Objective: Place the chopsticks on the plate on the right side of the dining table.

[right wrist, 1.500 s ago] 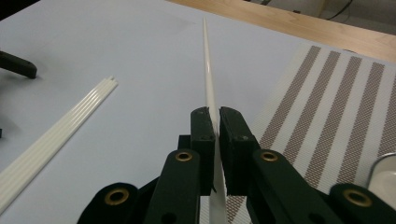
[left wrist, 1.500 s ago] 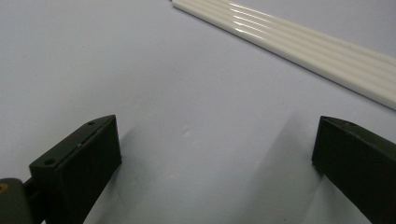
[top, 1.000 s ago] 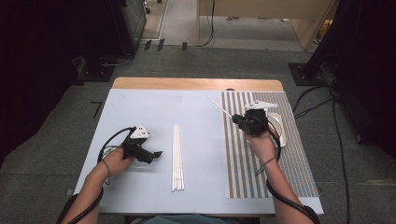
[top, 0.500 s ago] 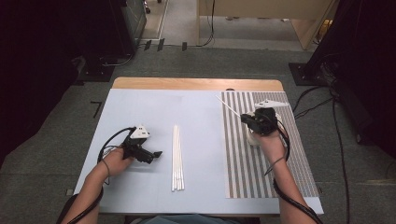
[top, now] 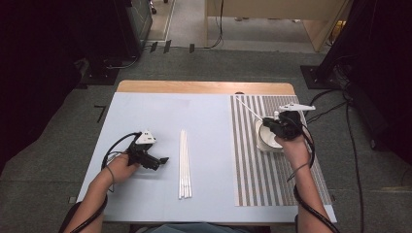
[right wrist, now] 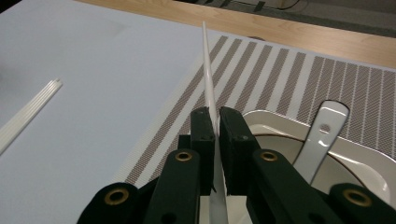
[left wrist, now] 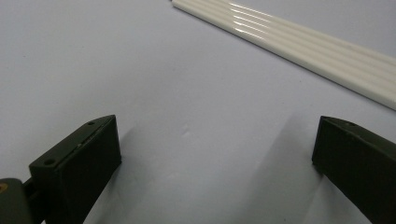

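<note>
One chopstick (right wrist: 208,88) clamped in my right gripper (right wrist: 214,135) above bowl (right wrist: 369,163); lower gently beside spoon (right wrist: 322,135). Left gripper (left wrist: 215,158) idles, jaws apart.

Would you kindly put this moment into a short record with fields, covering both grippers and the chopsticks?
right gripper: jaws shut on a single white chopstick, held over the white bowl
chopstick tip: points up and away toward the table's far edge
bowl: sits on the striped placemat, with a white spoon in it
left gripper: jaws open, nothing between them, low over the light blue table cover
remaining chopsticks: white, lying side by side on the cover between the two grippers
</note>
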`<action>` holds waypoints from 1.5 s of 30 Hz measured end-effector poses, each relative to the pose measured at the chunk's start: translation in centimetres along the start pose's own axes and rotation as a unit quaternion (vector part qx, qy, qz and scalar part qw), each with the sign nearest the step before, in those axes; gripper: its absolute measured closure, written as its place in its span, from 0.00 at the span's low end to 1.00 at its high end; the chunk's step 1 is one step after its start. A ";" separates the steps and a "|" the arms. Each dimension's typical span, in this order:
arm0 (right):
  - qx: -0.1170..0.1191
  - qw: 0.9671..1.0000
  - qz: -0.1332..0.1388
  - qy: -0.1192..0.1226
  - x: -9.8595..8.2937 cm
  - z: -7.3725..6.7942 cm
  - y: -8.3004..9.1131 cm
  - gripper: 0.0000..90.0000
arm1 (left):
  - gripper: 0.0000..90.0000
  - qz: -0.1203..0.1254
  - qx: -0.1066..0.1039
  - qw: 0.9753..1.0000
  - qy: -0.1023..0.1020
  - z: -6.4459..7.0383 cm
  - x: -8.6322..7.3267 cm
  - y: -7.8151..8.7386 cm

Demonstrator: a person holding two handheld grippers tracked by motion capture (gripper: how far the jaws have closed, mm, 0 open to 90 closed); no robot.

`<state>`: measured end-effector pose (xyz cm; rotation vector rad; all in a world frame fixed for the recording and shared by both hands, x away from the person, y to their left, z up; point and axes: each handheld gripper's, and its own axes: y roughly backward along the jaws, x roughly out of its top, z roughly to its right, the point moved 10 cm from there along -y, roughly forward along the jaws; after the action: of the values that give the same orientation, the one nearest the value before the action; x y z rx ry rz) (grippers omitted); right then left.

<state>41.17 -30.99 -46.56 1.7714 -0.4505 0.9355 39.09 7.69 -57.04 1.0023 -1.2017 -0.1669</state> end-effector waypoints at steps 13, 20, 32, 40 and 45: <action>-0.014 1.000 0.000 -0.013 -0.3 2.1 1.0 0.95 | 0.01 0.000 0.000 1.000 0.000 0.0 0.0 0.0; -0.024 0.999 0.003 -0.024 -0.4 3.5 1.8 0.95 | 0.01 -0.001 0.000 1.000 0.000 0.0 0.0 0.0; -0.036 0.999 0.012 -0.033 -0.5 5.5 2.6 0.95 | 0.01 -0.001 0.000 1.000 0.000 0.0 0.0 0.0; -0.043 0.998 0.022 -0.041 -0.6 7.3 3.4 0.95 | 0.01 -0.001 0.001 1.000 0.000 0.0 0.0 0.0; -0.048 0.998 0.025 -0.045 -0.8 8.0 3.8 0.95 | 0.01 -0.001 0.001 1.000 0.000 0.0 0.0 0.0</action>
<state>41.16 -39.88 -46.14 1.7266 -0.5901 0.8571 39.09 7.69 -57.04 1.0047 -1.2008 -0.1673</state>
